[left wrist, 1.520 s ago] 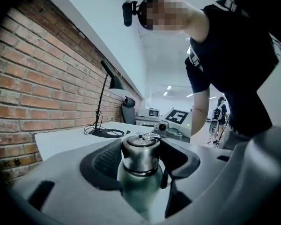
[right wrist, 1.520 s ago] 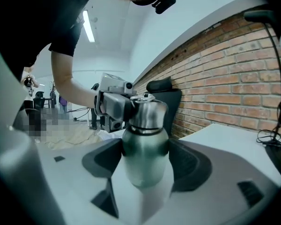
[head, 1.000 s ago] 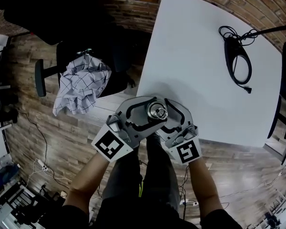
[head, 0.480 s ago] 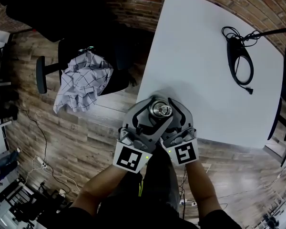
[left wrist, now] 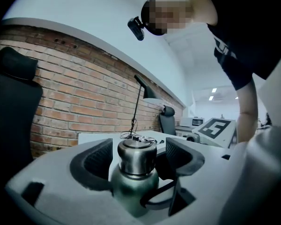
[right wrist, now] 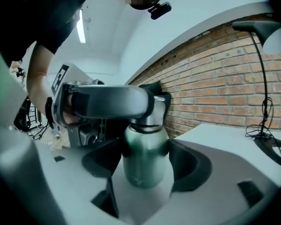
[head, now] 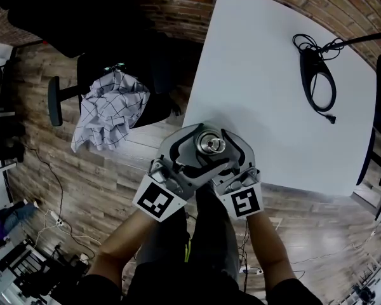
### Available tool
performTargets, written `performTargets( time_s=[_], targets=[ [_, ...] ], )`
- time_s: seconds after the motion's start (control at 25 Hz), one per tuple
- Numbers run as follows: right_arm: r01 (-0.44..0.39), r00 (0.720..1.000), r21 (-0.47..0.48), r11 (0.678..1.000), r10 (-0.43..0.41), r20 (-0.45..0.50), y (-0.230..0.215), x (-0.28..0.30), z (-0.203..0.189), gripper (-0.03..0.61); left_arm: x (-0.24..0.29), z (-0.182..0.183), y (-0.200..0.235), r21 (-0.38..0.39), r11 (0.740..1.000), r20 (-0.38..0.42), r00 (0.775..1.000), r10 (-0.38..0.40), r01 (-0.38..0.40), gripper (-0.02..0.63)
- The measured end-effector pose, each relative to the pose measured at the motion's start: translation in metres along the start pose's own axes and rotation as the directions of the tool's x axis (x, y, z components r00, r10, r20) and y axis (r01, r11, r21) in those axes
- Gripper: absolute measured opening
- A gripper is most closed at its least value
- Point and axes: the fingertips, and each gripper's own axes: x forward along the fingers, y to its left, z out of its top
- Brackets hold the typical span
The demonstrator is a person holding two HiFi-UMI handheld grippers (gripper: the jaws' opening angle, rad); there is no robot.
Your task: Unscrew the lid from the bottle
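Now bottle capped, lid on; right gripper clamps body.

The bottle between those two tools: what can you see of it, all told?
The bottle looks like dark green metal, rounded and upright, with a shiny silver lid still on and a dark loop at the neck. The right hand-held gripper clamps its body by the edge of the white table. The left hand-held gripper, its jaws just opened wider, flanks the lid without touching.
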Motion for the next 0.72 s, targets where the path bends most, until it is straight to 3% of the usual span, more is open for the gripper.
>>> performTargets(
  time_s=[0.16,0.32,0.4,0.56,0.72],
  targets=[
    [-0.011,1.000,-0.005,1.000,0.011,-0.006,0.001,0.000,0.000,0.295,-0.007,0.004,-0.005,0.065,0.969,-0.025,0.972,-0.235,0.236,0.337],
    [-0.010,1.000,0.003,1.000,0.010,-0.003,0.000,-0.001,0.001,0.295,-0.011,0.010,0.003,0.082,0.937,-0.040,0.941,-0.337,0.340,0.337],
    [-0.009,1.000,0.005,1.000,0.009,-0.004,0.000,-0.001,0.000,0.295,-0.011,0.014,-0.001,0.076,0.910,-0.027,0.913,-0.408,0.408,0.337],
    [-0.012,1.000,-0.005,1.000,0.012,-0.015,0.000,-0.001,0.000,0.295,-0.011,0.013,-0.009,0.047,0.832,-0.008,0.833,-0.553,0.553,0.337],
    [-0.012,1.000,-0.006,1.000,0.012,-0.015,0.000,-0.001,0.001,0.295,-0.008,0.012,-0.006,0.018,0.798,-0.002,0.798,-0.602,0.602,0.337]
  ],
)
